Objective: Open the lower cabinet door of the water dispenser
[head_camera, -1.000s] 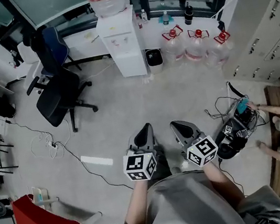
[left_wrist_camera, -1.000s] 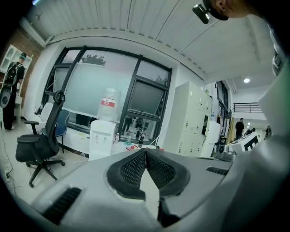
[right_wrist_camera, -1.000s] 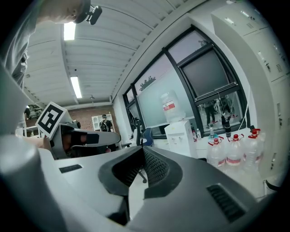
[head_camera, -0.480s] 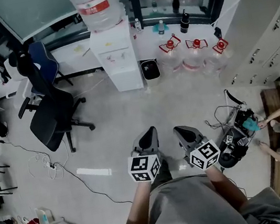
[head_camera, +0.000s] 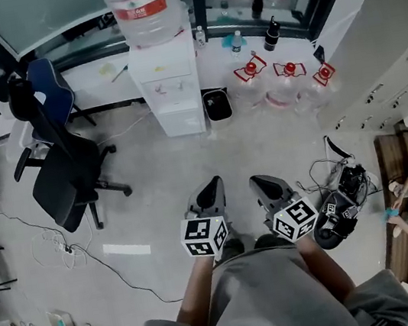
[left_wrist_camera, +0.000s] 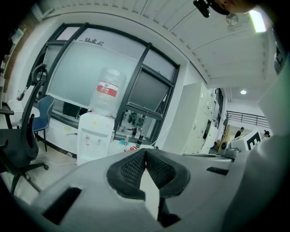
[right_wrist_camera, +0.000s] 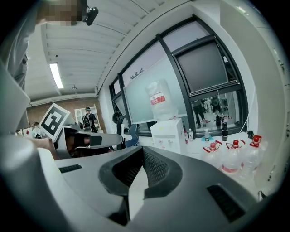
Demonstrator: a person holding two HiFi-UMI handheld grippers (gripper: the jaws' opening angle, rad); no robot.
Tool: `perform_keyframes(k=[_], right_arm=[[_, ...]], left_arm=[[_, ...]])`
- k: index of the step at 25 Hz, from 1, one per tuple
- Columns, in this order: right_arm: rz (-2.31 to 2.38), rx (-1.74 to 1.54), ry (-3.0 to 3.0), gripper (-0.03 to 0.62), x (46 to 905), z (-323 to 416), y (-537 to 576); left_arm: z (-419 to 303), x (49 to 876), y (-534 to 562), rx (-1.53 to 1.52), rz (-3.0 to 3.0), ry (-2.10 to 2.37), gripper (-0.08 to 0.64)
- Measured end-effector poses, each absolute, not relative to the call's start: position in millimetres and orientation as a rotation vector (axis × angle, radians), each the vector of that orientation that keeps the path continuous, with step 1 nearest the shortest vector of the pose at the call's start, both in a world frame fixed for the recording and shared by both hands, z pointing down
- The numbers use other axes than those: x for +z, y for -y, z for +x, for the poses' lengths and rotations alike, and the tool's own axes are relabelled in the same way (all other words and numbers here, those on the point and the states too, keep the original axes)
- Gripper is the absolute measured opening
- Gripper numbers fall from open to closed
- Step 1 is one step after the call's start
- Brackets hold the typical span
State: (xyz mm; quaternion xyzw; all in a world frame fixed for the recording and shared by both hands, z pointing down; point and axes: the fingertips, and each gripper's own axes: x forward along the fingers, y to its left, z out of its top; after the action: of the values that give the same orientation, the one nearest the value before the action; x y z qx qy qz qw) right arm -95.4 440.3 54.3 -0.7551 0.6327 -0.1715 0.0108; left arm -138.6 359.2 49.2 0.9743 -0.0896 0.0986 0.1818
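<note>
Grippers, two of them, sit side by side just ahead of the person's torso. On the left gripper the dark ribbed fingers are pressed together with nothing between them. The right gripper is the same, its fingers closed and empty. Bare grey floor lies beyond.

Two swivel chairs stand to the left, one black and one blue behind it. Well ahead stands one white water dispenser topped by one clear upturned bottle. Its lower cabinet door looks closed and is well apart from both grippers. Just right of it sit one small black bin and three clear red-capped jugs.
</note>
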Motion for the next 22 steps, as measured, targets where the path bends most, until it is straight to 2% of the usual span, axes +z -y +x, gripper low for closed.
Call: perform_keyframes(k=[13, 22], right_arm=[[-2.356, -0.55, -1.95, 0.011, 61.8, -50.5, -383.3], [-2.351, -0.581, -1.939, 0.011, 77.2, 13.2, -340.7]], left_arm=[[-95.7, 64.3, -316.6, 0.331, 2.737, 0.212, 0.011], [-41.0, 83.3, -277.8, 0.395, 2.713, 0.23, 0.011]])
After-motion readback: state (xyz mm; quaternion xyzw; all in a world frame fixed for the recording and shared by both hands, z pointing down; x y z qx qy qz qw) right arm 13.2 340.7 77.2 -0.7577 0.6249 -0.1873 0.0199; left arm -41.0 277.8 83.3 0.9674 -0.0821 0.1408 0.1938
